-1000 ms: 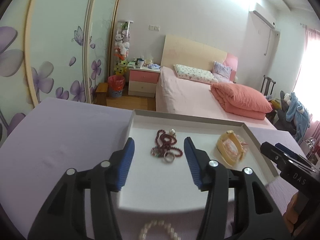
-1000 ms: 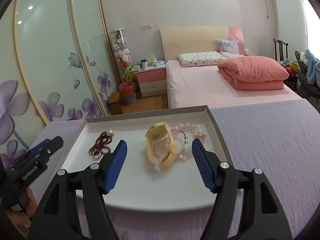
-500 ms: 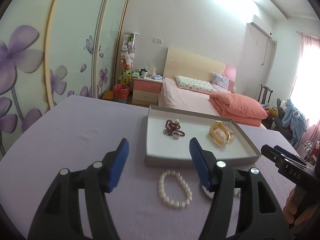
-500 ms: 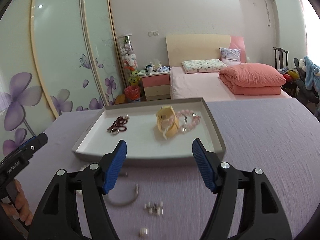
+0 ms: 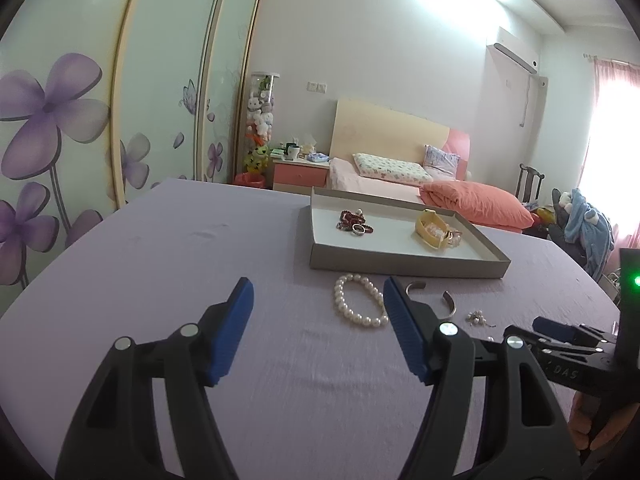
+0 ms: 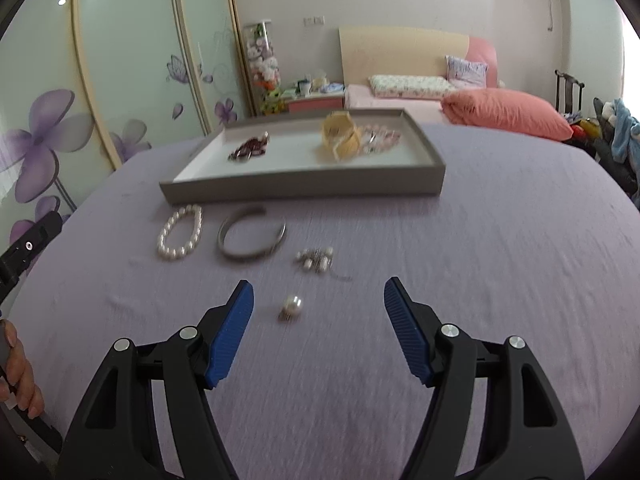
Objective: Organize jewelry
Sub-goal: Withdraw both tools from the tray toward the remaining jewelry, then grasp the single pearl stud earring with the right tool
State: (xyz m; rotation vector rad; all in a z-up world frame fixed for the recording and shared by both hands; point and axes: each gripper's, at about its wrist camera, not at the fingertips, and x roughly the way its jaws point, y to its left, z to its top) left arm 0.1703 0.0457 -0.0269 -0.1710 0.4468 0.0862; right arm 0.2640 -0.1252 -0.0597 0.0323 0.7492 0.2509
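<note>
Jewelry, mixed lot, on a table under a lilac cloth [image 6: 500, 220]; part sorted, by my reading. Already in the grey tray [image 6: 304, 184]: dark red bead strand with a ring [image 6: 249, 150] at the left, yellow bangle [image 6: 340, 138] touching a pink bead bracelet [image 6: 378, 138] at the right. Left outside, just before the tray's near wall: pearl bracelet [image 6: 180, 234], an oval loop with its long axis running toward the tray; silver cuff [image 6: 252, 236] beside it, its gap facing the tray; small pearl cluster [image 6: 316, 260]; single pearl piece [image 6: 292, 306], nearest, too small to give a heading. Left gripper [image 5: 318, 330]: jaws opening, nothing between them. Right gripper [image 6: 318, 330]: jaws apart, empty, the single pearl just ahead of the left finger; likely the next pick.
</note>
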